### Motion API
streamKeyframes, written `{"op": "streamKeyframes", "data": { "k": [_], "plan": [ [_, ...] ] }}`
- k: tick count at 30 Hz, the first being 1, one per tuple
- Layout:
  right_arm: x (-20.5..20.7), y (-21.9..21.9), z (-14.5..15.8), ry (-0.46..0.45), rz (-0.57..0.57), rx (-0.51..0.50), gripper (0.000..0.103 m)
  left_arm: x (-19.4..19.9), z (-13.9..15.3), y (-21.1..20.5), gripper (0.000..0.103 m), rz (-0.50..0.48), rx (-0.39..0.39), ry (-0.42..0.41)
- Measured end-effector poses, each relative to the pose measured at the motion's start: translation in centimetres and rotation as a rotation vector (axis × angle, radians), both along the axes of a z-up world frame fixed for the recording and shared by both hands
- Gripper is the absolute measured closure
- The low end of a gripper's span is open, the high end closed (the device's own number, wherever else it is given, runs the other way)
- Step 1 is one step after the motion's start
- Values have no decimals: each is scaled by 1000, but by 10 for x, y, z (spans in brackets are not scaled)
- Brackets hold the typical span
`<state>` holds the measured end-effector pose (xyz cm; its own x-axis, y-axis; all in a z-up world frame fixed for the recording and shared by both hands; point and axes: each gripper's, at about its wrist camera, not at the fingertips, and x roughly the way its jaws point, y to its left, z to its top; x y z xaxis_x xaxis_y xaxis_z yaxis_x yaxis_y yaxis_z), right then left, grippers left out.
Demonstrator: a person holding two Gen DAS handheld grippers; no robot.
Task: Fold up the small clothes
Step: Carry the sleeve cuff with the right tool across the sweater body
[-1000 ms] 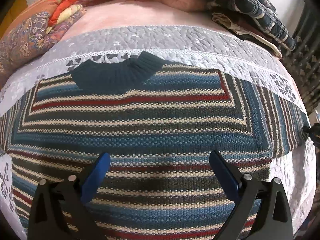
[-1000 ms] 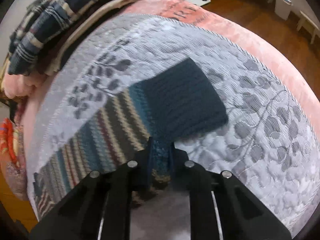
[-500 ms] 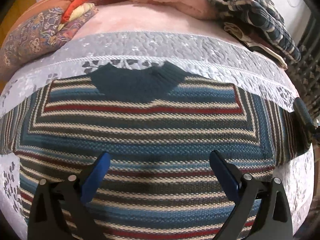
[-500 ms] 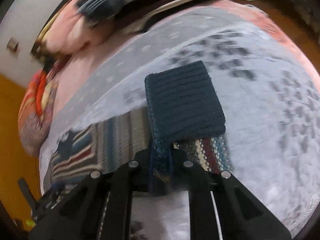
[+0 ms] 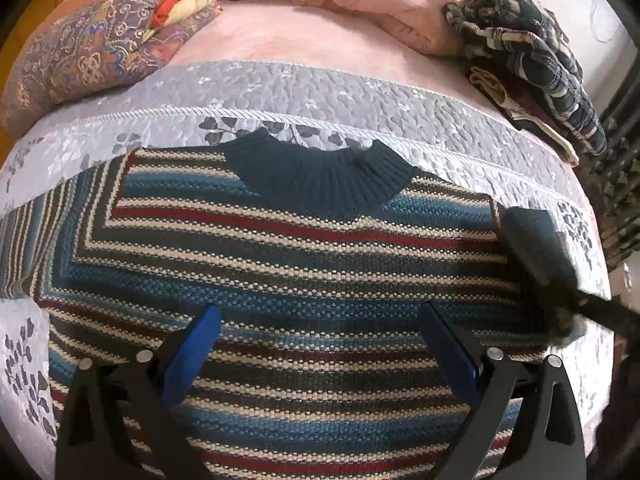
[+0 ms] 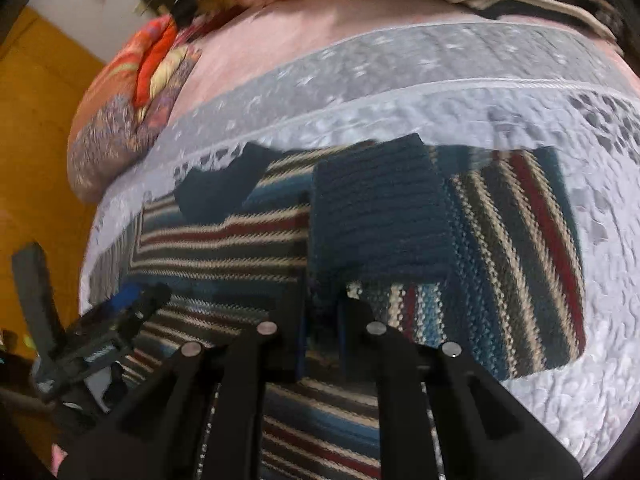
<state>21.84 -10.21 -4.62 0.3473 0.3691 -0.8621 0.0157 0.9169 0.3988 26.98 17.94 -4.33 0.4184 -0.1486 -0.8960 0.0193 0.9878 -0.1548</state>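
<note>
The striped sweater (image 5: pixel 280 280) lies flat on the quilted bedspread (image 5: pixel 320 92), collar away. Its sleeve (image 6: pixel 500 248) is doubled inward, cuff (image 6: pixel 376 216) clenched in the right gripper (image 6: pixel 320 320) (nearer); the left gripper (image 5: pixel 320 344) hangs released above the hem.

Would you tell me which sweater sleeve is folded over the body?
The right sleeve, its dark cuff pinched by the right gripper; the left sleeve lies outstretched.
</note>
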Motion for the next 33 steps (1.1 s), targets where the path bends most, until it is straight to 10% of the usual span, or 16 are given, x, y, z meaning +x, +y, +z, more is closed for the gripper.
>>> {"op": "streamKeyframes", "data": {
  "k": [11,22,33],
  "plan": [
    [0,41,-42,27,94,-109,90,4,-11,-7,4,-19,-29,33],
    [-14,11,-23,44,202,29,68,6,-28,-33,4,-59,-127,95],
    [-9,-102,12,-21,-98,-76,61,8,-50,-92,4,-115,-266,183]
  ]
}}
